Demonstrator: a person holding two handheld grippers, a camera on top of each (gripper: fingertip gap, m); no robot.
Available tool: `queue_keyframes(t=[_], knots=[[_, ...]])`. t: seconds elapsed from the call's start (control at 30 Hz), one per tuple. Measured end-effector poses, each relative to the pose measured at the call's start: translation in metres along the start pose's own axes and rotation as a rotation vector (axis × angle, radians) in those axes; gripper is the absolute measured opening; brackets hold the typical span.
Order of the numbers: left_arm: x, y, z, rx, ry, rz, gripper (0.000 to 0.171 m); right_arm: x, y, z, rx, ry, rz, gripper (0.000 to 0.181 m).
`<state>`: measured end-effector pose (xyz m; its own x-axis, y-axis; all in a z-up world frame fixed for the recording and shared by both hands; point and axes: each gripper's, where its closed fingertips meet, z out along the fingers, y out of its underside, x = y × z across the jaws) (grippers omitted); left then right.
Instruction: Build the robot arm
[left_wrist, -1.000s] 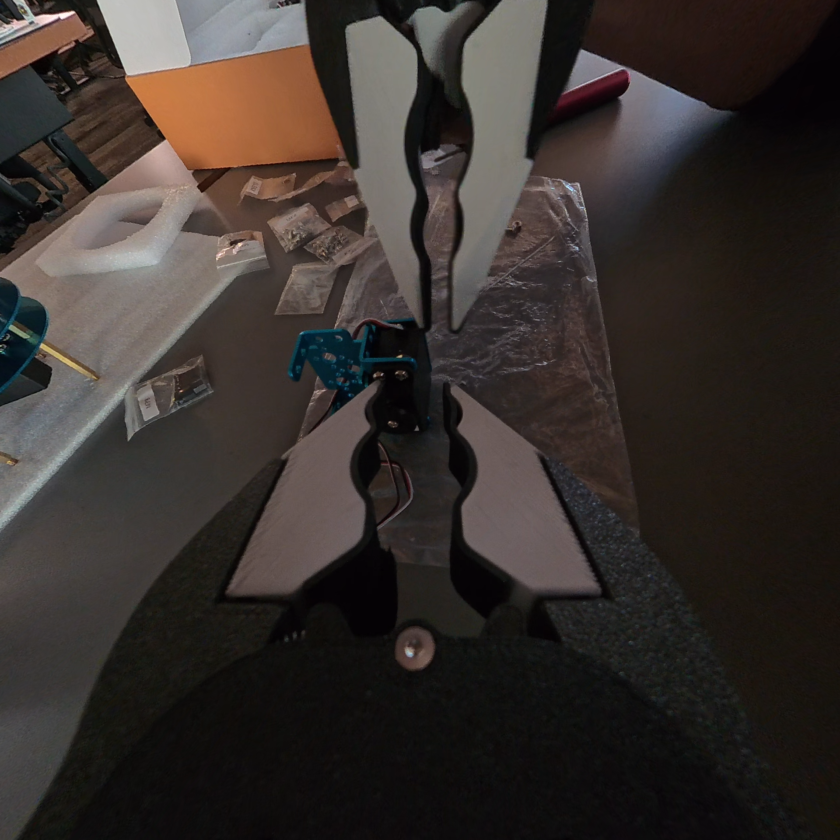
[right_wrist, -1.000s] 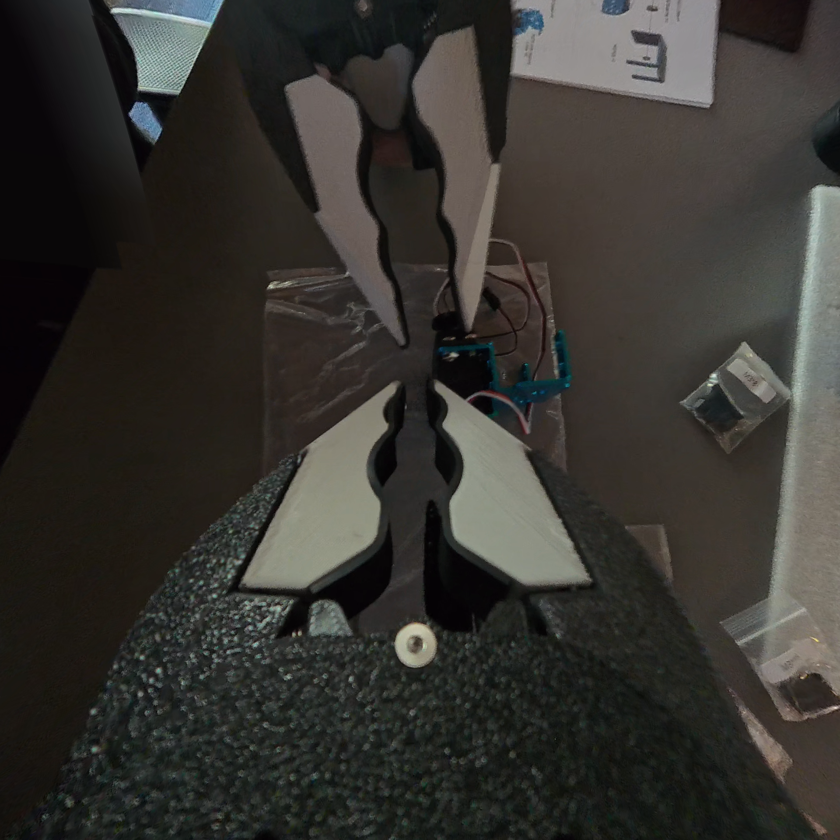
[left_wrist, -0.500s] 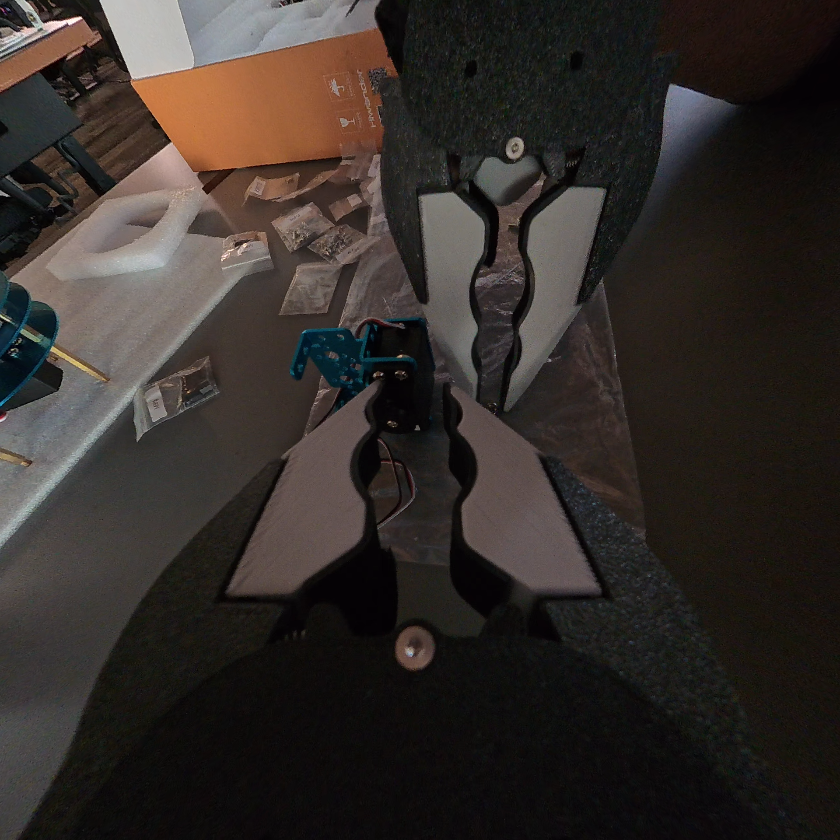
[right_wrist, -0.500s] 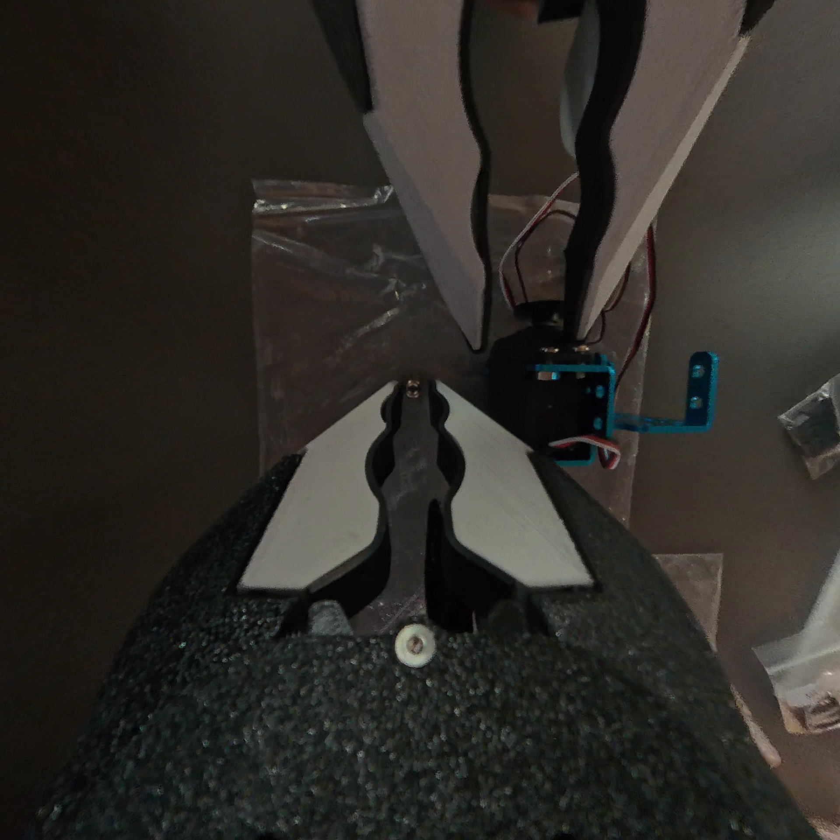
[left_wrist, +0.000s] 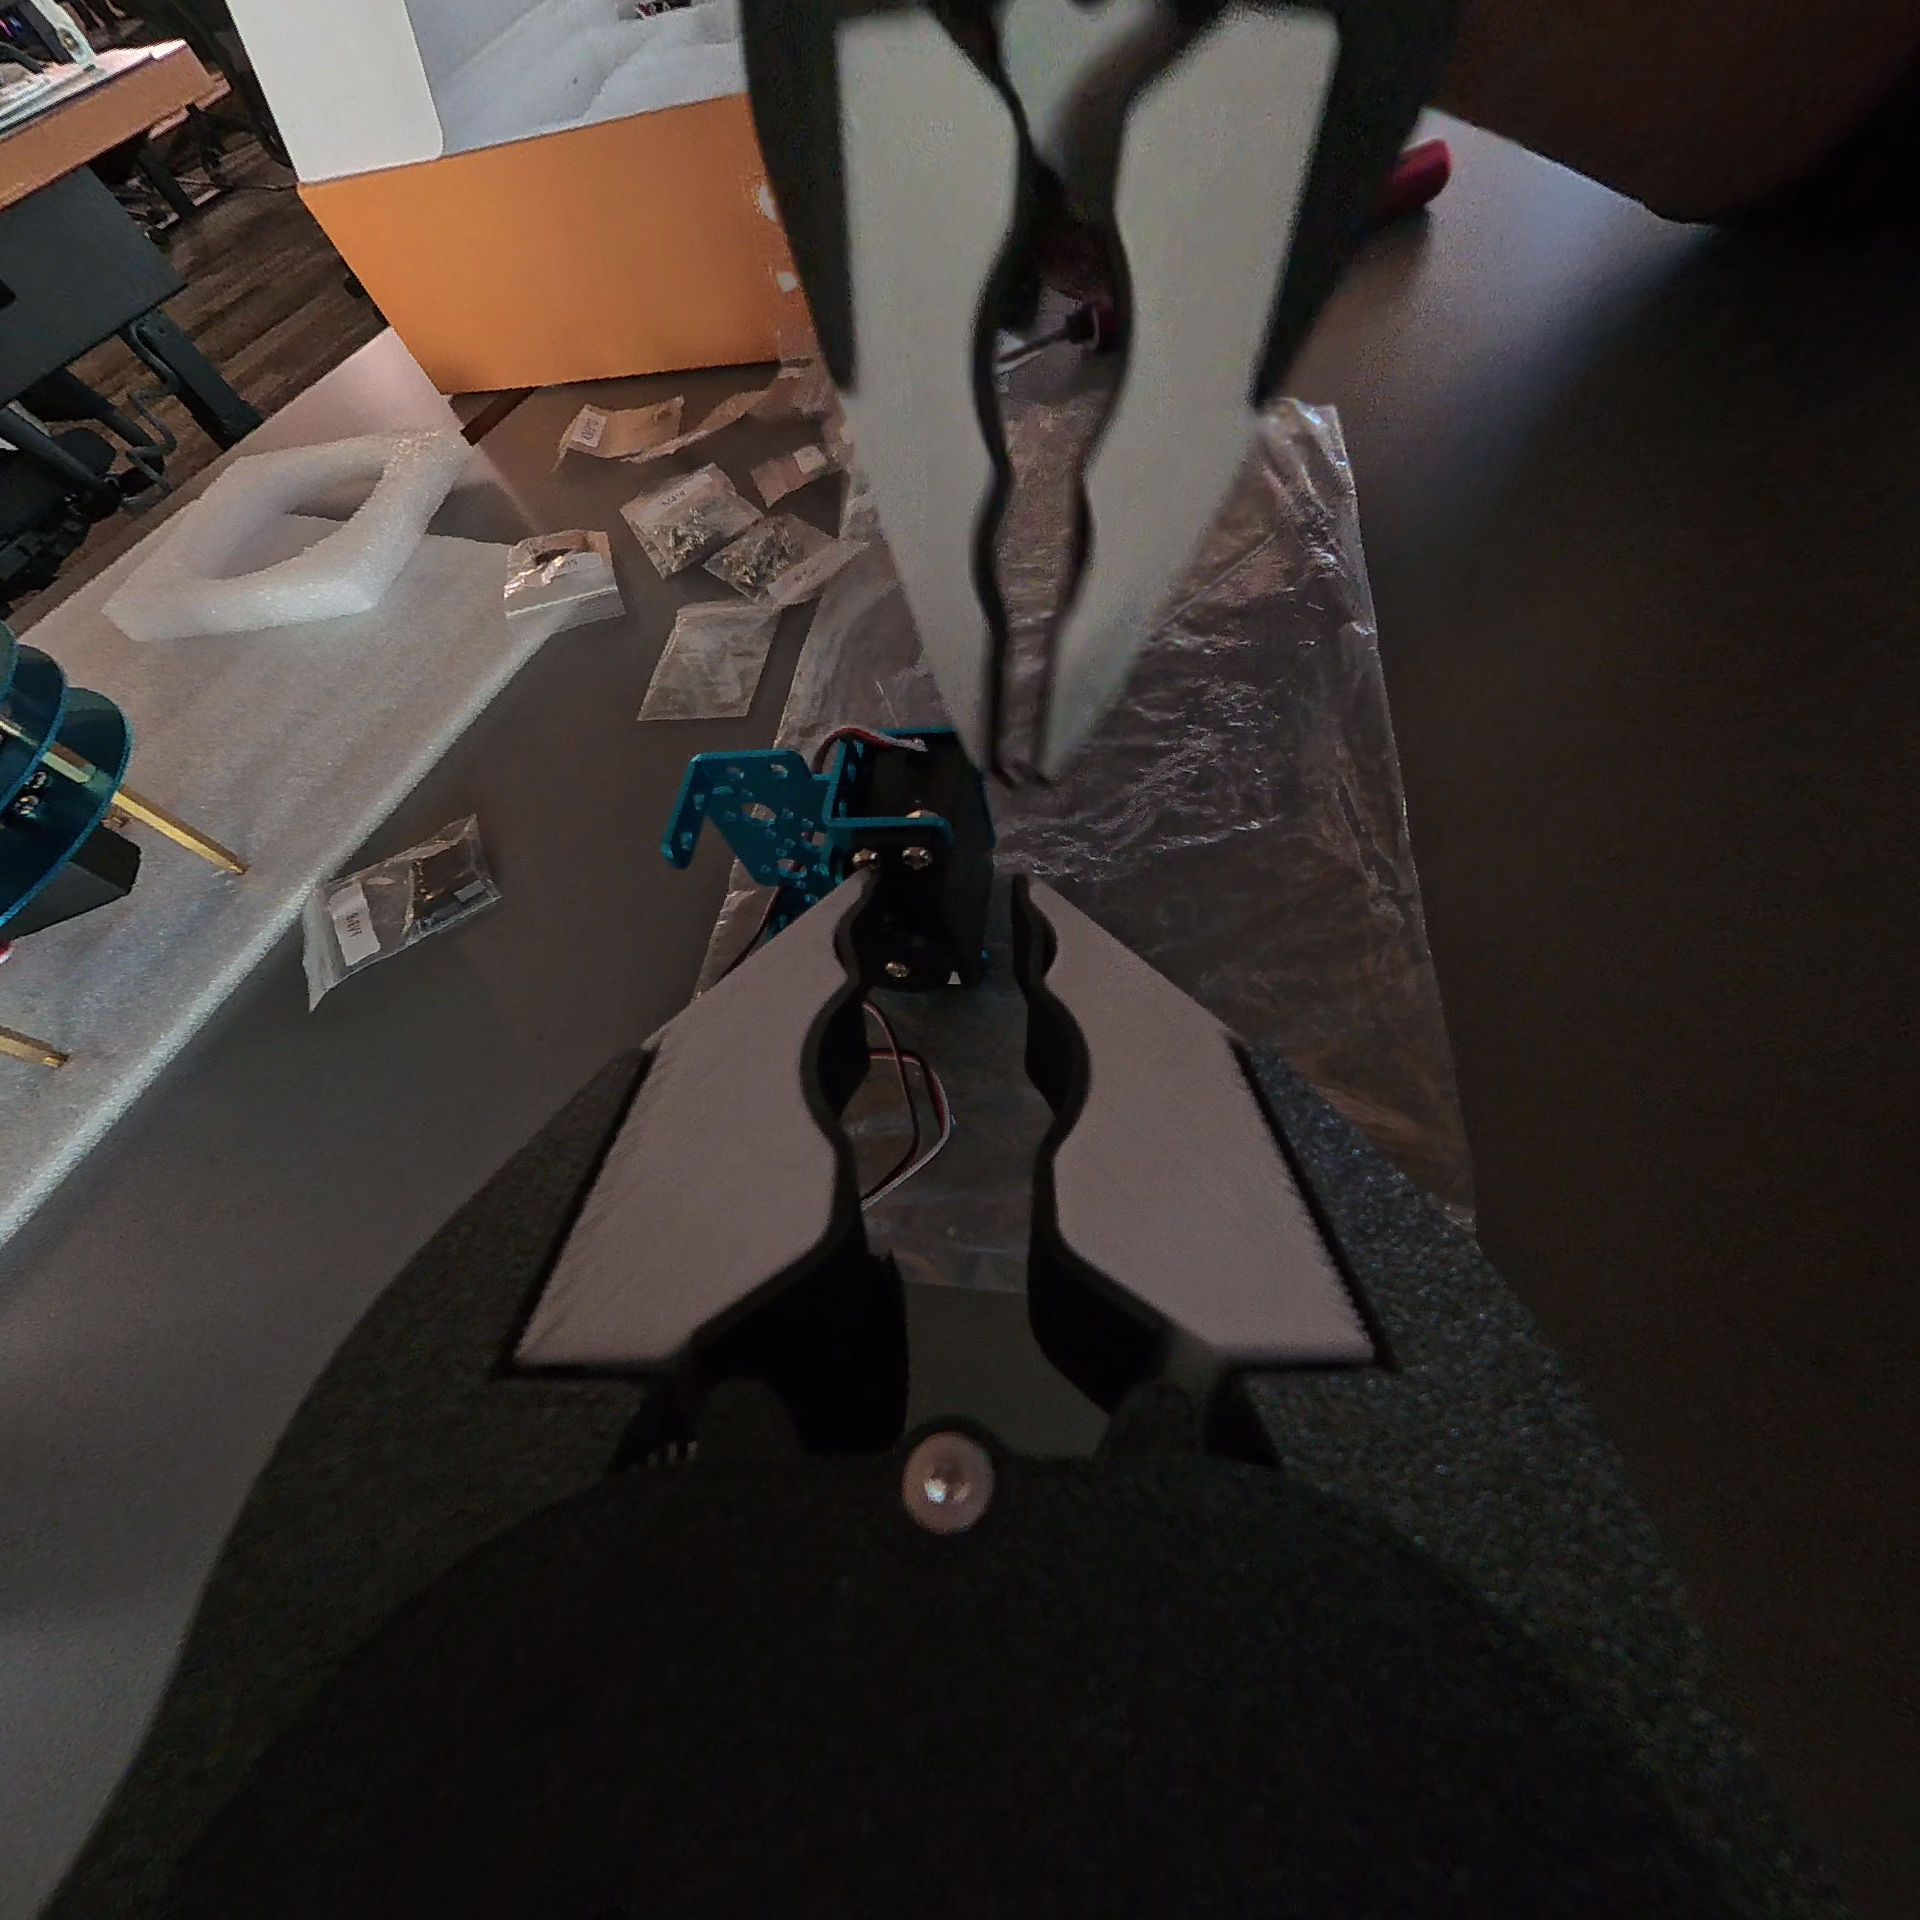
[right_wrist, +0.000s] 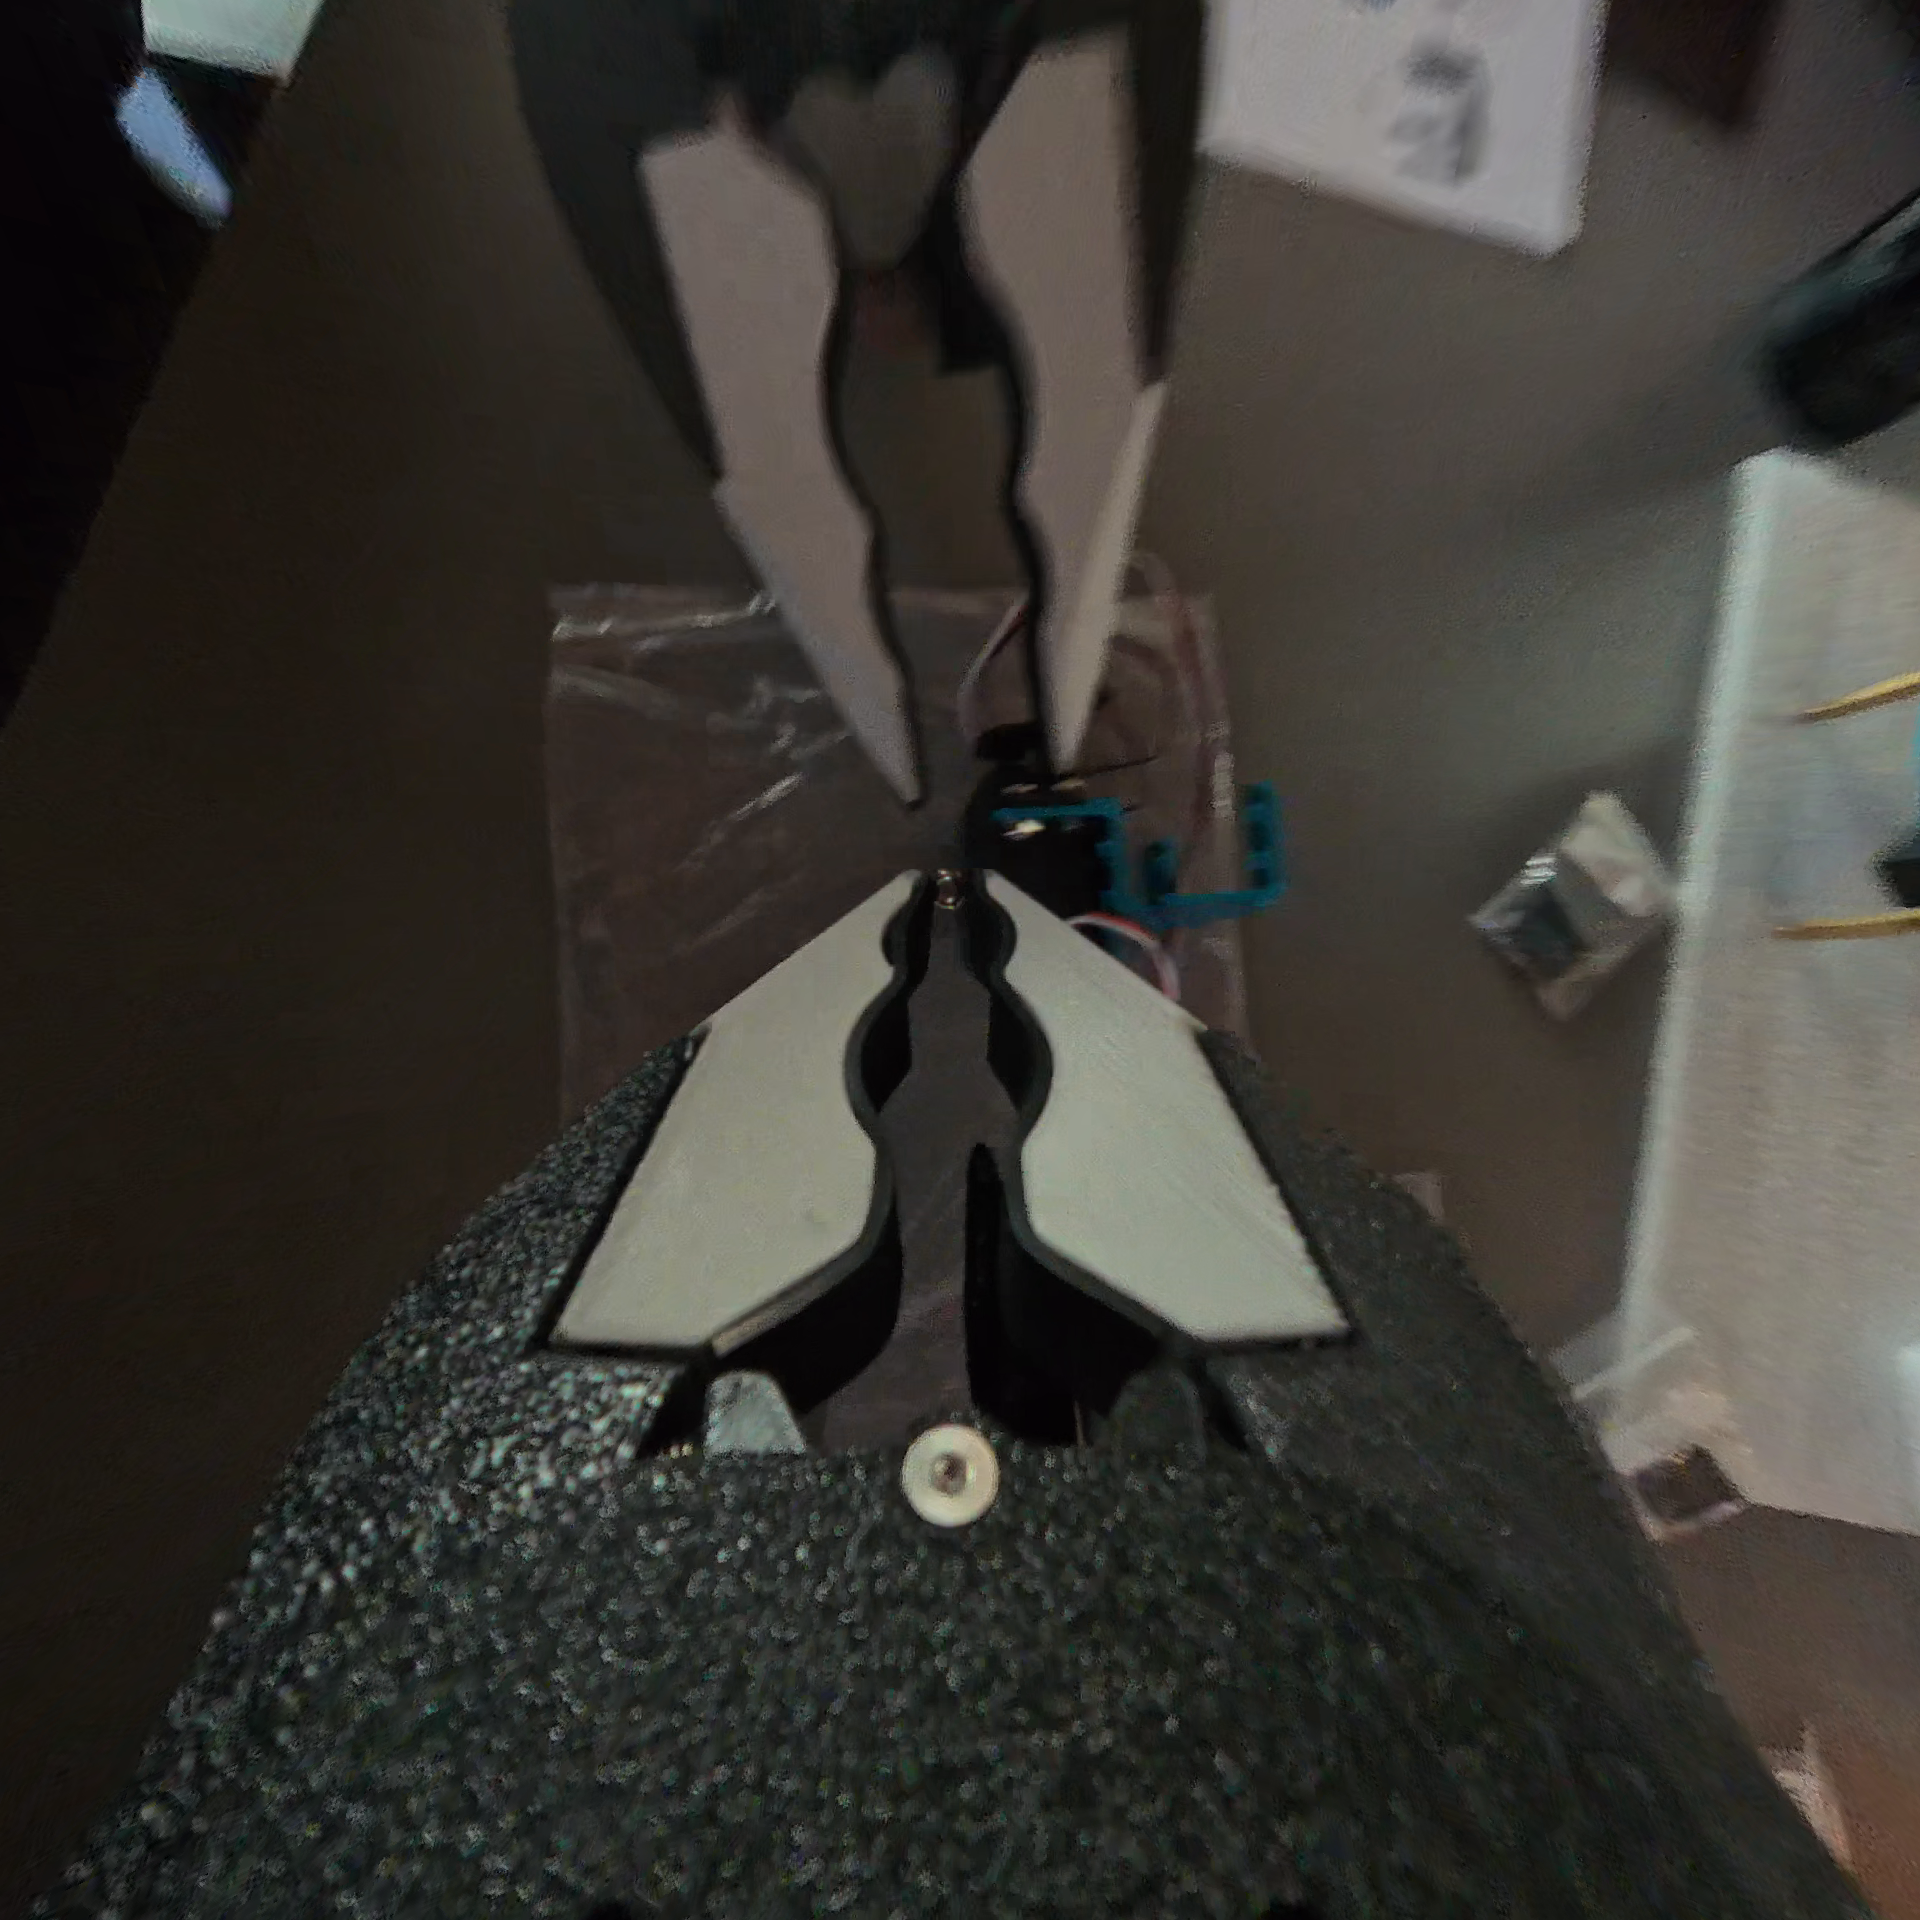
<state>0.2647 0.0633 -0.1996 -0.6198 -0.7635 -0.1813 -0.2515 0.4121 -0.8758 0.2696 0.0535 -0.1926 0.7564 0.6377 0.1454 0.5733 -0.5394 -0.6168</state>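
A black servo (left_wrist: 925, 831) in a blue metal bracket (left_wrist: 748, 821) stands on a clear plastic bag (left_wrist: 1247, 727) on the dark table. My left gripper (left_wrist: 937, 883) is closed around the servo body, one fingertip on each side. My right gripper (right_wrist: 951, 881) is shut on a small metal screw (right_wrist: 948, 889) held at its tips. It also shows in the left wrist view (left_wrist: 1023, 774), pointing down with its tips just above the servo's far right corner. The right wrist view shows the servo (right_wrist: 1039, 862), the bracket (right_wrist: 1226, 883) and the left gripper (right_wrist: 987, 774) opposite.
An orange and white box (left_wrist: 582, 239) stands at the back left. A white foam ring (left_wrist: 291, 540), several small parts bags (left_wrist: 717, 530) and a blue disc assembly (left_wrist: 52, 800) lie on the left. A printed sheet (right_wrist: 1403, 114) lies beyond the servo. My two grippers' fingertips are within a few centimetres of each other. Both grippers' tips are roughly 25 cm from the blue disc assembly (left_wrist: 52, 800).
The right gripper tipped steeply down onto the plastic bag beside the servo, then rose and levelled out again. It now has a small screw between its tips. The left gripper stayed still.
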Motion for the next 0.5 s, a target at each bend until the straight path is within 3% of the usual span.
queue_keyframes(t=[0.13,0.5], knots=[[0.0,0.0,0.0,0.001,0.0,0.002,0.024,0.025,-0.01,-0.009,0.112,0.087,0.036,0.005],[0.001,-0.001,0.001,0.003,0.0,0.006,0.024,0.023,-0.009,0.006,0.141,0.047,0.059,0.005]])
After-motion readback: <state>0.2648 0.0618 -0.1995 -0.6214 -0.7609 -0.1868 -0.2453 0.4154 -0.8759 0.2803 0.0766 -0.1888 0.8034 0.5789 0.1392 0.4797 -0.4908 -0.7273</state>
